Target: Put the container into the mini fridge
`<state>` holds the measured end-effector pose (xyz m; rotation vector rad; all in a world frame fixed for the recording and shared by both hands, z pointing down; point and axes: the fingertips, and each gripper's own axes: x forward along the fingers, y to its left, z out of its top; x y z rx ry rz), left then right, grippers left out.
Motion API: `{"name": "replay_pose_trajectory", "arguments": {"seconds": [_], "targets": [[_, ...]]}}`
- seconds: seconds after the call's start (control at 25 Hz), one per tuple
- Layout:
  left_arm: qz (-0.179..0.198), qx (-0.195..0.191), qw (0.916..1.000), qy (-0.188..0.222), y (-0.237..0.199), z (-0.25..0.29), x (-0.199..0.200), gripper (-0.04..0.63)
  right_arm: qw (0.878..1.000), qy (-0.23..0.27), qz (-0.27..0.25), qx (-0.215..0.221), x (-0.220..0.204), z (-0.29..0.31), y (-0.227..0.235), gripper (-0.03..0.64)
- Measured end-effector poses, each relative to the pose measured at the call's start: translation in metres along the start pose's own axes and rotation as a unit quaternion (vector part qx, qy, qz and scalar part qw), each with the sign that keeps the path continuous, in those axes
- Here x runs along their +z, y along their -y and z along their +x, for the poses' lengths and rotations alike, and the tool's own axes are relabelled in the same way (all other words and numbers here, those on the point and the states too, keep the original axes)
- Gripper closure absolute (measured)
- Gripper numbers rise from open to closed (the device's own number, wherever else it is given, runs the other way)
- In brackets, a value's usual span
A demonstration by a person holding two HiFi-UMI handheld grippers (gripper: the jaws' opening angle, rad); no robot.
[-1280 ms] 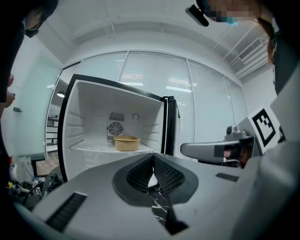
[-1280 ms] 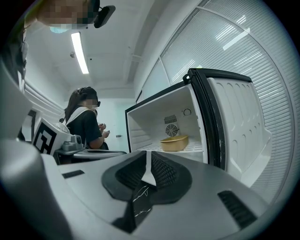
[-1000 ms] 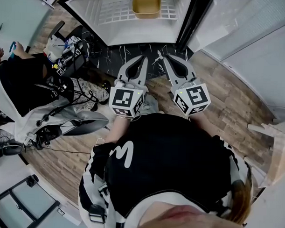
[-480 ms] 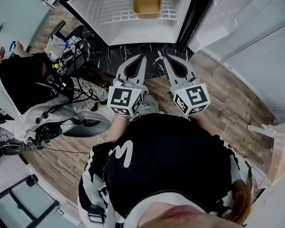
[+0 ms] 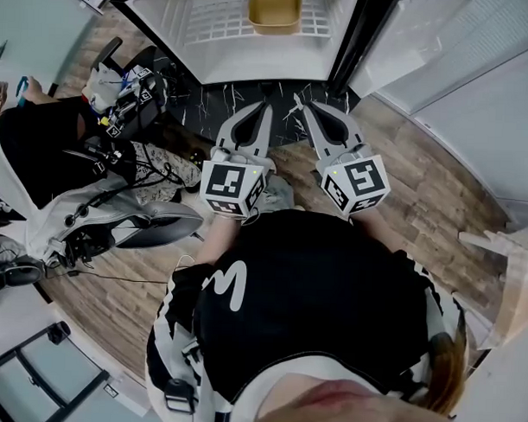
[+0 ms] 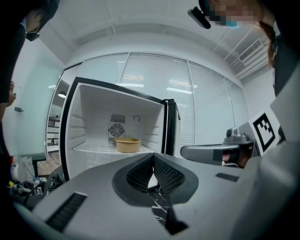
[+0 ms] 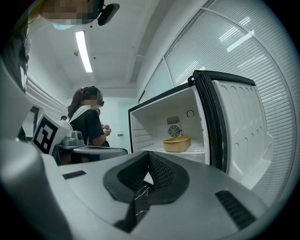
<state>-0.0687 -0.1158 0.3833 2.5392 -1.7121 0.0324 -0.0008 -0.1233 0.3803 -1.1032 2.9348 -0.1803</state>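
Note:
The tan container (image 5: 273, 9) sits on the white wire shelf inside the open mini fridge (image 5: 209, 39). It also shows in the left gripper view as a tan container (image 6: 127, 145) and in the right gripper view as a tan container (image 7: 176, 144), both under the fridge's fan vent. My left gripper (image 5: 265, 105) and right gripper (image 5: 298, 104) are held side by side in front of the fridge, well short of the shelf. Both are shut with nothing between their jaws. The left gripper (image 6: 152, 180) and right gripper (image 7: 146, 180) show closed tips.
The fridge door (image 7: 239, 126) stands open to the right. A dark marbled mat (image 5: 225, 101) lies on the wood floor below the fridge. A seated person (image 5: 41, 146) and a chair with cables (image 5: 117, 218) are on the left. Another person (image 7: 89, 124) stands further back.
Both grippers stay almost in place in front of the fridge. The container has not moved on the shelf.

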Motion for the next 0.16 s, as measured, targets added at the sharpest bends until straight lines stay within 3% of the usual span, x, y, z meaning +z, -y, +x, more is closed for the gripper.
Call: {"name": "replay_pose_trajectory", "arguments": {"seconds": [0.16], "targets": [[0.000,0.002,1.0000,-0.002,0.0001,-0.0025,-0.0009,0.586,1.000,-0.001,-0.003,0.002,0.0002,-0.0005,-0.0033,0.606]]}}
